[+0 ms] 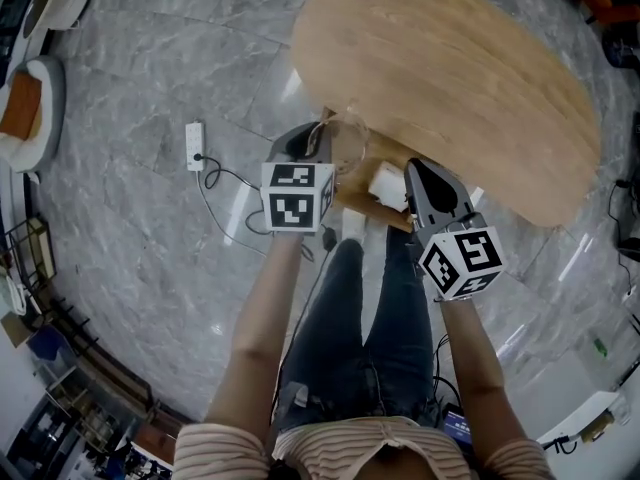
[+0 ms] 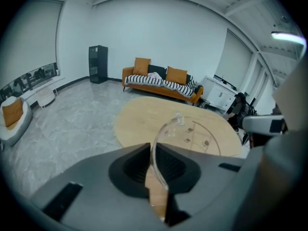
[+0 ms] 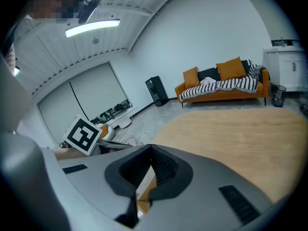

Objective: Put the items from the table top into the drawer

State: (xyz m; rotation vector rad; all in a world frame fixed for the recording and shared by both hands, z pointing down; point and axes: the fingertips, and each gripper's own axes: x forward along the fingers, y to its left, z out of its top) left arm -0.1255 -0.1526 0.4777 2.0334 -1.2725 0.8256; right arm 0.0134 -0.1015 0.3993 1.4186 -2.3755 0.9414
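Note:
My left gripper (image 1: 318,140) (image 2: 150,149) is shut on the thin rim of a clear glass cup (image 1: 346,138) (image 2: 164,130), which it holds over the near edge of the oval wooden table (image 1: 450,58) (image 2: 139,119). The table top itself looks bare. Below that edge a wooden drawer (image 1: 366,206) stands pulled out, with a white item (image 1: 386,180) lying in it. My right gripper (image 1: 416,170) (image 3: 149,147) hovers over the drawer's right side, its jaws shut with nothing between them.
A white power strip (image 1: 195,146) with a cable lies on the grey marble floor to the left. The person's legs stand just before the drawer. An orange sofa (image 2: 161,83) and a black cabinet (image 2: 97,64) stand by the far wall.

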